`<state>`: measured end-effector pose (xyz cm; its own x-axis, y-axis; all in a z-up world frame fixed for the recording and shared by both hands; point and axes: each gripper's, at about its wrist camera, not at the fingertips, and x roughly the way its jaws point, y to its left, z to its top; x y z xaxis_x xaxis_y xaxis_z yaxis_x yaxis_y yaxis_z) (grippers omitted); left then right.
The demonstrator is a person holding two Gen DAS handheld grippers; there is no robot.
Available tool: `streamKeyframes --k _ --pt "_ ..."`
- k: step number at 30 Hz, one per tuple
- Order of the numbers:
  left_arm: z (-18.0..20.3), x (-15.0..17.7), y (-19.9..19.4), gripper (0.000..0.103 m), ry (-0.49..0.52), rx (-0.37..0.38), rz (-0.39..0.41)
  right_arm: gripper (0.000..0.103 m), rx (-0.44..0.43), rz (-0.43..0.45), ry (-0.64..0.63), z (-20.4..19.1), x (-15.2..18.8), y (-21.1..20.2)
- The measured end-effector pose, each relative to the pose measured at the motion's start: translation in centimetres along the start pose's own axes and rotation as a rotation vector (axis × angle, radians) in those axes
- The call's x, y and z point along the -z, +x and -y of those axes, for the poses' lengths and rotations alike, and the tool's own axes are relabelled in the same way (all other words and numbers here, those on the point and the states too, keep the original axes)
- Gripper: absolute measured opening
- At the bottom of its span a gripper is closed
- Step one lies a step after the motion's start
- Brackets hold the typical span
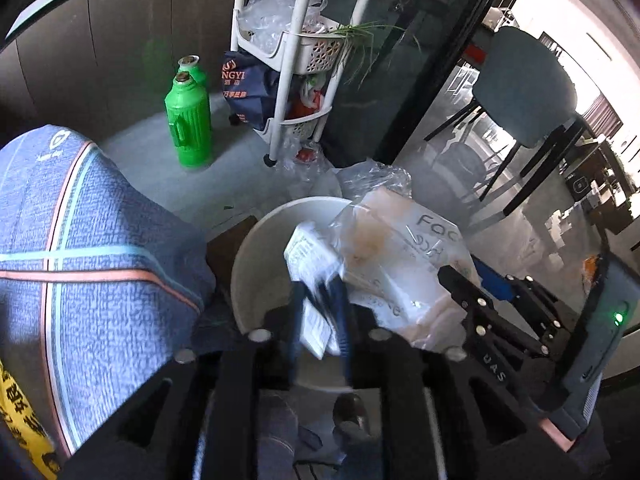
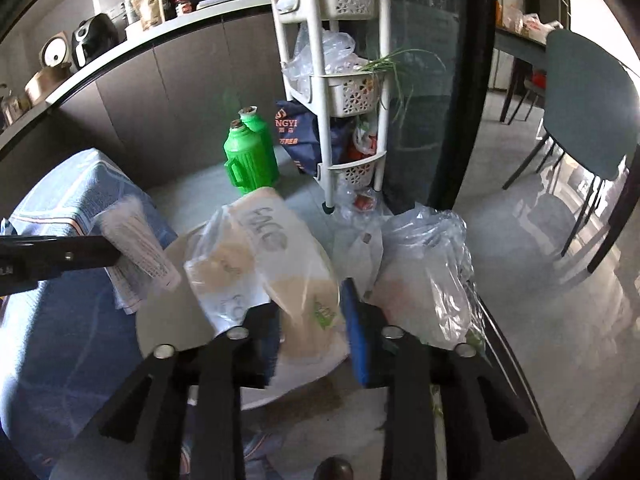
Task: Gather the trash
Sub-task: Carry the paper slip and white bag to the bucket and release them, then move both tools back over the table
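A white round bin [image 1: 256, 248] [image 2: 160, 320] stands on the floor below both grippers. My left gripper [image 1: 320, 312] hangs over it with its blue fingers apart and a folded white printed paper [image 1: 308, 252] blurred between them. In the right wrist view the same paper [image 2: 136, 248] sits at the left gripper's tip [image 2: 104, 256]. My right gripper [image 2: 310, 332] is open over the bin. A stained clear plastic bag with lettering [image 2: 248, 256] [image 1: 400, 248] lies between its widely spaced fingers. The right gripper [image 1: 476, 280] also shows at the right of the left wrist view.
A blue woven sack [image 1: 80, 240] [image 2: 60, 320] presses against the bin's left. A second clear plastic bag [image 2: 424, 272] sits to its right. Behind are two green jugs [image 1: 188, 120] [image 2: 248, 156], a white basket rack [image 1: 296, 60] [image 2: 340, 80], a dark door frame and a chair [image 2: 588, 104].
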<state>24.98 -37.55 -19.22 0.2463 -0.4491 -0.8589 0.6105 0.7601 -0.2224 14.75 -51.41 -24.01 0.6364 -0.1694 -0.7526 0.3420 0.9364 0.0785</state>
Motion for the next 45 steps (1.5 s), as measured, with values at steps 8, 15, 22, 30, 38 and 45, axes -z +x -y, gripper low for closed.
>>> streamKeyframes --k 8,15,22,30,38,45 --pt "0.2 -0.3 -1.2 0.061 0.008 -0.024 0.056 0.065 -0.019 0.018 -0.085 -1.4 0.5 -0.2" --pt "-0.4 0.6 -5.2 0.098 -0.035 -0.046 0.143 0.094 -0.036 0.038 -0.101 -2.0 0.7 -1.9" --pt "-1.0 2.2 -9.3 0.099 -0.080 -0.063 0.183 0.094 -0.065 0.057 -0.095 -3.0 0.6 -4.7" --pt "-2.3 5.4 -14.6 0.099 -0.160 -0.093 0.209 0.094 -0.149 0.083 -0.099 -5.7 0.1 -9.6" --pt "-5.7 10.8 -20.9 0.099 -0.269 -0.145 0.239 0.094 -0.263 0.132 -0.163 -10.8 0.3 -15.0" --pt "-9.9 16.9 -24.8 0.099 -0.373 -0.205 0.253 0.094 -0.374 0.132 -0.228 -15.5 0.9 -17.8"
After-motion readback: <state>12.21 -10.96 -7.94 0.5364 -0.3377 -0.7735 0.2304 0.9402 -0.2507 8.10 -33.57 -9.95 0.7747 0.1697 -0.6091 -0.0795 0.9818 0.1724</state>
